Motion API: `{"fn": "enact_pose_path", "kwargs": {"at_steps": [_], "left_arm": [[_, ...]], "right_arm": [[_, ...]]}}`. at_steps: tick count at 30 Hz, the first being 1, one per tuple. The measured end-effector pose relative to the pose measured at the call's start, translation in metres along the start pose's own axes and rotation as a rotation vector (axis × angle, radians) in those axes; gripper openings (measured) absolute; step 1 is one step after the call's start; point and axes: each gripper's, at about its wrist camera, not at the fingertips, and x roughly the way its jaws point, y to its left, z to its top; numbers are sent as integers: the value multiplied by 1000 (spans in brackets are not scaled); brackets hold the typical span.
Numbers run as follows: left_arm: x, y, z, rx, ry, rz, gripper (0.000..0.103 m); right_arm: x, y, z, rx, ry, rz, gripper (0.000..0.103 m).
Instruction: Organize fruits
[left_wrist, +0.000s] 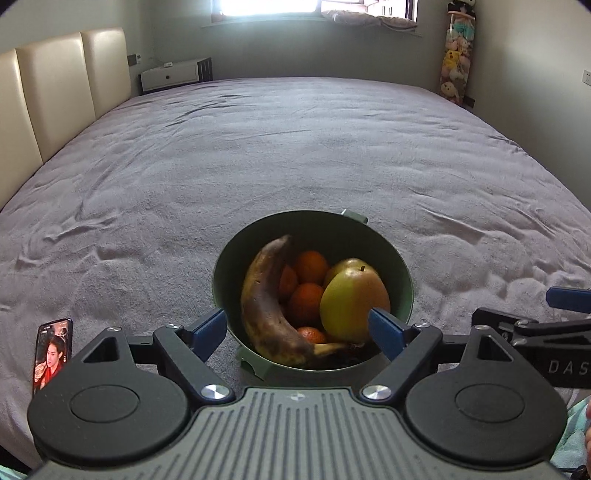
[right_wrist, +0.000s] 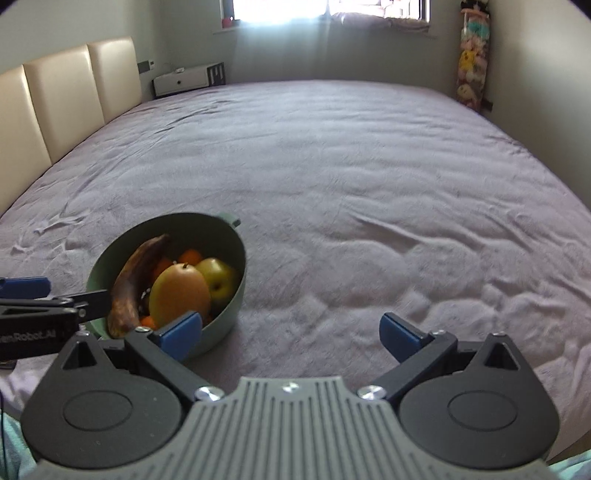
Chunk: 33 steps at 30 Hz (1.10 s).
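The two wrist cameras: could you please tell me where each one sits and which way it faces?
Left wrist: sits on the left gripper, angled down across the bed toward the window; its open blue fingers frame the green bowl of fruit. The right gripper pokes in at the right edge.
Right wrist: sits on the right gripper, facing likewise; its open fingers frame bare bedding. The bowl lies to the left, and the left gripper's tip enters there.
Shared: bowl, banana, headboard, window.
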Motion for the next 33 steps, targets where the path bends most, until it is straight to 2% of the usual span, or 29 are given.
{"fn": "enact_pose_path", "kwargs": {"at_steps": [4, 13, 33], "left_arm": [[2, -5, 0, 10, 9, -7, 101], [5, -6, 1, 14, 26, 0, 101], [0, -9, 3, 17, 16, -11, 101]], "right_arm": [[5, 2, -2, -19, 28, 1, 99], [7, -8, -4, 28, 58, -20, 99], [4, -5, -3, 21, 54, -17, 99]]}}
